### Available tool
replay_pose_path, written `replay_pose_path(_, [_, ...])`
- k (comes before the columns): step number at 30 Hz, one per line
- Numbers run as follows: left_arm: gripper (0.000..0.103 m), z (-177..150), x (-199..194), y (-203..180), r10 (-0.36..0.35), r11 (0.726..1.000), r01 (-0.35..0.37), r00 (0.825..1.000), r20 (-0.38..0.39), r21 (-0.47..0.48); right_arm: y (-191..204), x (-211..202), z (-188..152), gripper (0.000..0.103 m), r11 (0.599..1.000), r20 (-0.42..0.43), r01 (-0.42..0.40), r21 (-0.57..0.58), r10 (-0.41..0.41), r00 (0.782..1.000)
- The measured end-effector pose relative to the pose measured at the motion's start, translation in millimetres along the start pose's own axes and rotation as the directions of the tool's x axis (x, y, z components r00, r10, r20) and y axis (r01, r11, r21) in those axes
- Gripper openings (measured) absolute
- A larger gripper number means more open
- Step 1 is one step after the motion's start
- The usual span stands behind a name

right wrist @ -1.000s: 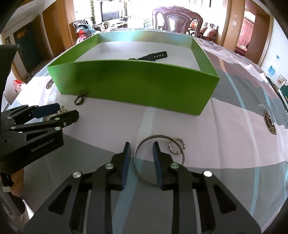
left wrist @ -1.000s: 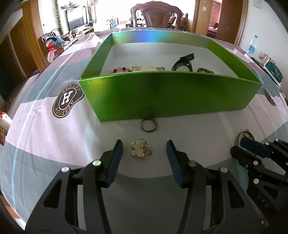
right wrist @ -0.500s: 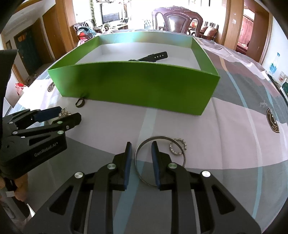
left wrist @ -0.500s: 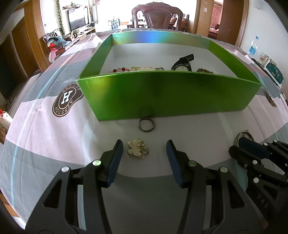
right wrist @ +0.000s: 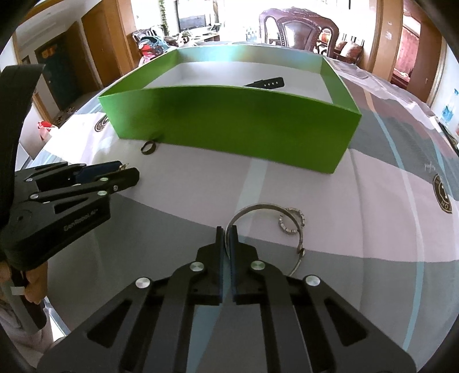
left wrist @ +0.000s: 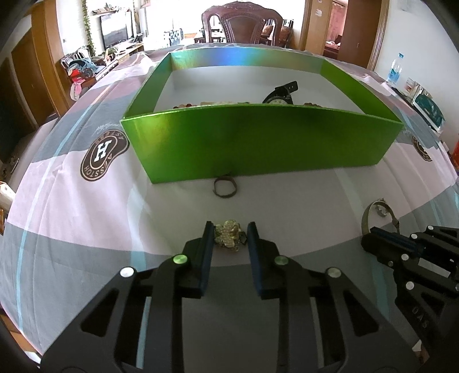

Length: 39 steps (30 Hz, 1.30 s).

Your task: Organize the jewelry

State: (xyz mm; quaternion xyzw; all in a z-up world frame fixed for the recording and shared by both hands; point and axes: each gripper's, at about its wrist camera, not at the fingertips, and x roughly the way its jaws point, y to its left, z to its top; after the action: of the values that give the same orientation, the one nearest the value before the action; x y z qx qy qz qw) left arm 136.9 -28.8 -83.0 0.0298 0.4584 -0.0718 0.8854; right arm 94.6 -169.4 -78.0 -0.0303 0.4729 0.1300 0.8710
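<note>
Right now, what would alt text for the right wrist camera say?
The right gripper is shut on a thin silver bangle lying on the tablecloth, a small ring beside it. Behind stands an open green box.

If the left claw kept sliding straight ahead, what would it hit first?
Past the gold brooch between its fingers, the left gripper would probably meet the small dark ring, then the green box wall.

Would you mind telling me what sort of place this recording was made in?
Most likely a private home, in a dining or living area: a carved wooden chair stands behind the cloth-covered table, and a television sits on a side unit.
</note>
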Motion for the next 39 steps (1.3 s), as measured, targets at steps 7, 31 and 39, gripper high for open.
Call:
replay_pose_path(7, [0.031,3.6,3.7,-4.1,0.012,1.0,-0.012,1.0,0.004,0.009,3.5,3.5,4.2,0.012,0.999,0.002,0.049,0.01,-0.049,0.999])
replay_pose_path(31, [0.02,6.7,0.6,0.3,0.022,1.0,-0.022,1.0,0.008,-0.005,9.0,0.1,5.8,0.004,0.996,0.025,0.084,-0.017,-0.083,0.996])
replay_pose_path(39, [0.02,3.4,0.1,4.9,-0.008,1.0,0.008,1.0,-0.001,-0.015,6.8,2.9,5.3,0.004,0.997,0.014,0.072,-0.013,-0.072,0.997])
